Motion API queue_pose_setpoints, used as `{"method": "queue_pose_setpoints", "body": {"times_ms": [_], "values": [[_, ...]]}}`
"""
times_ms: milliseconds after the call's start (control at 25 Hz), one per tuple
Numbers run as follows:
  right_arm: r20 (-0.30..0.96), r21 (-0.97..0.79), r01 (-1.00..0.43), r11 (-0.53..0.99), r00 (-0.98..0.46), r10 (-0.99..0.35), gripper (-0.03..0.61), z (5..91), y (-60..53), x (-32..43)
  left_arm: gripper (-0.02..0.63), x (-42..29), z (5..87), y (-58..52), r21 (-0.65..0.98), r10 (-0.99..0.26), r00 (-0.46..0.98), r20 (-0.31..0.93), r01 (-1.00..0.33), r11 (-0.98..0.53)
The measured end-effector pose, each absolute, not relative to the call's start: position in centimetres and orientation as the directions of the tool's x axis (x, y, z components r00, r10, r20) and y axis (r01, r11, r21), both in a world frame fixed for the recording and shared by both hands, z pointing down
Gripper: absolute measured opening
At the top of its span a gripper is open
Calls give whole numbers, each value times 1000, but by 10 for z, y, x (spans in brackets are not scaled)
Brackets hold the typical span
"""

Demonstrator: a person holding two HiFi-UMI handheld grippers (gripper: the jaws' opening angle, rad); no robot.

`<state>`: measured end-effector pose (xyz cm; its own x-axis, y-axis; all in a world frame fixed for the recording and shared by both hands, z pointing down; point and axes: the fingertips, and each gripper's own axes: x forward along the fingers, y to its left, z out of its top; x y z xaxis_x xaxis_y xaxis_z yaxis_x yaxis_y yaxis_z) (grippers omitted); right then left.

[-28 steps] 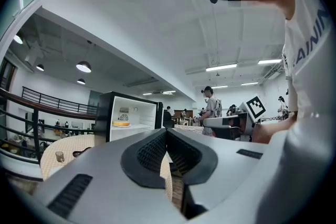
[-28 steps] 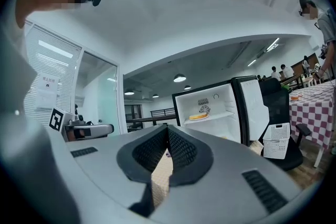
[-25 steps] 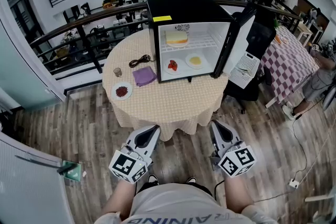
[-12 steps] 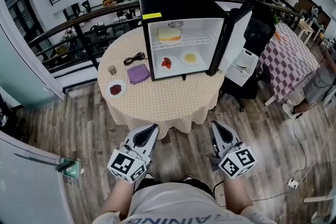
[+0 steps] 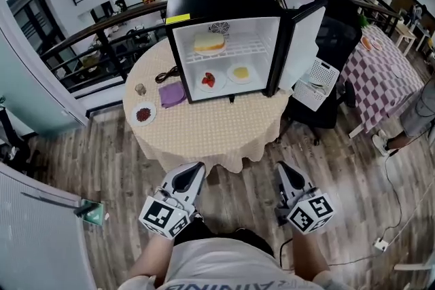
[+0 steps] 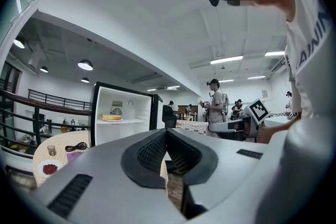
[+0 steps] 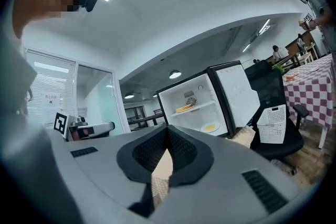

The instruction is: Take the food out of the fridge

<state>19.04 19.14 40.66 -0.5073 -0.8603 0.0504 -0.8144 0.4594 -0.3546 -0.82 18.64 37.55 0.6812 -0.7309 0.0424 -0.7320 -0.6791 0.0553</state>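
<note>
Head view — boxy black fridge [image 5: 217, 0]

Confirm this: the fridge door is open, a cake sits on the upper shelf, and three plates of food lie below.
Wrong: the head view shows two plates below, not three, a plate of red food and a plate of yellow food. The fridge door is open and the cake sits on the upper shelf.

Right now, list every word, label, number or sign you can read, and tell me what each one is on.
"AINI": part of a longer word on the person's shirt, cut off.
Yellow label on the fridge top edge: too small to read.
Wall sign beside the glass door: blurred.
Cubes on the left gripper and right gripper: square marker patterns, no letters.
</note>
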Motion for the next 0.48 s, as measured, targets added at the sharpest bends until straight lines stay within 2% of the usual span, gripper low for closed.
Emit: {"method": "queue_pose_setpoints", "body": {"times_ms": [480], "values": [[94, -343, -847, 406, -460, -883, 20, 416, 130, 205, 8, 11, 389, 114, 85, -691, 722, 32, -691, -718]]}}
